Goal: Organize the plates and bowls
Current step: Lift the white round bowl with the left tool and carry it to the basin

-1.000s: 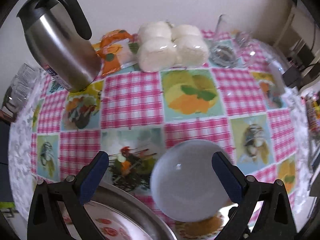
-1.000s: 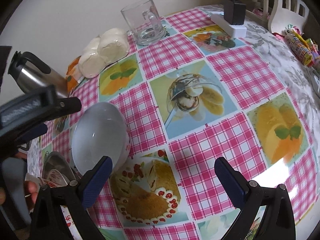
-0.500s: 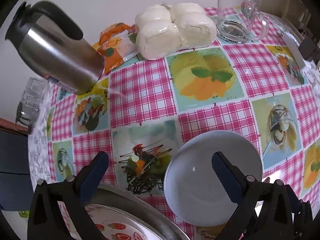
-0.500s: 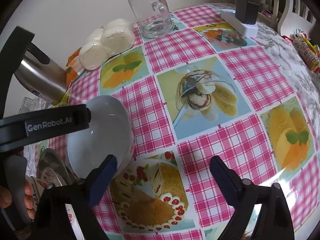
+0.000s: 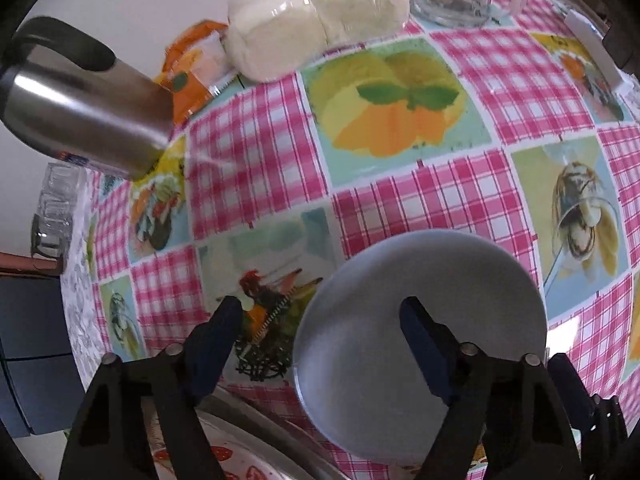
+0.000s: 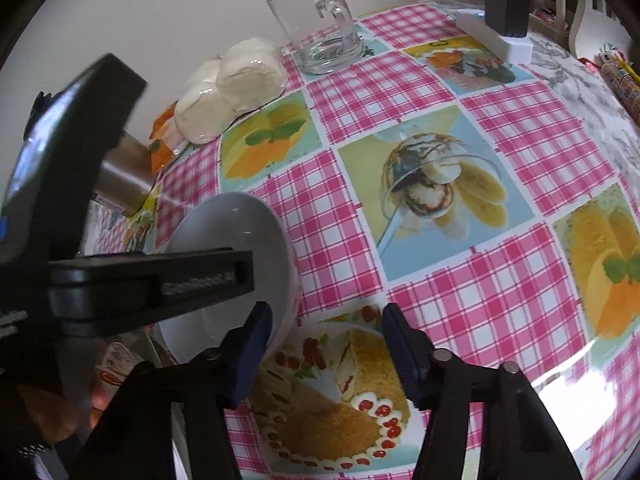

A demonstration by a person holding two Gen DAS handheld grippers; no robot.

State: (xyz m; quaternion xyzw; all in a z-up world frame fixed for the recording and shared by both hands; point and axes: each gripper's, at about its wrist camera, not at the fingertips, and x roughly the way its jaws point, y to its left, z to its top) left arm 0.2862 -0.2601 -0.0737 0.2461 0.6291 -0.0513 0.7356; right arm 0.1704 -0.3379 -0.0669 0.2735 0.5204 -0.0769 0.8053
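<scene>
A white bowl (image 5: 420, 300) sits on the pink checked tablecloth, also seen in the right wrist view (image 6: 232, 248). My left gripper (image 5: 320, 320) is open, with its right finger (image 5: 420, 336) inside the bowl and its left finger (image 5: 216, 336) outside the rim. My right gripper (image 6: 324, 344) is open and empty, its left finger (image 6: 252, 344) beside the bowl's right wall. A metal tray with a strawberry-patterned plate (image 5: 224, 452) lies at the lower left.
A steel kettle (image 5: 84, 112) stands at the back left. Wrapped white buns (image 5: 312, 16), an orange packet (image 5: 192, 68) and a glass mug (image 6: 320, 36) stand along the wall. A white power strip with adapter (image 6: 500, 28) lies at the far right.
Both grippers have narrowed from wide open. The left gripper has moved in so its right finger is now over the bowl's inside. The right gripper has come closer to the bowl.
</scene>
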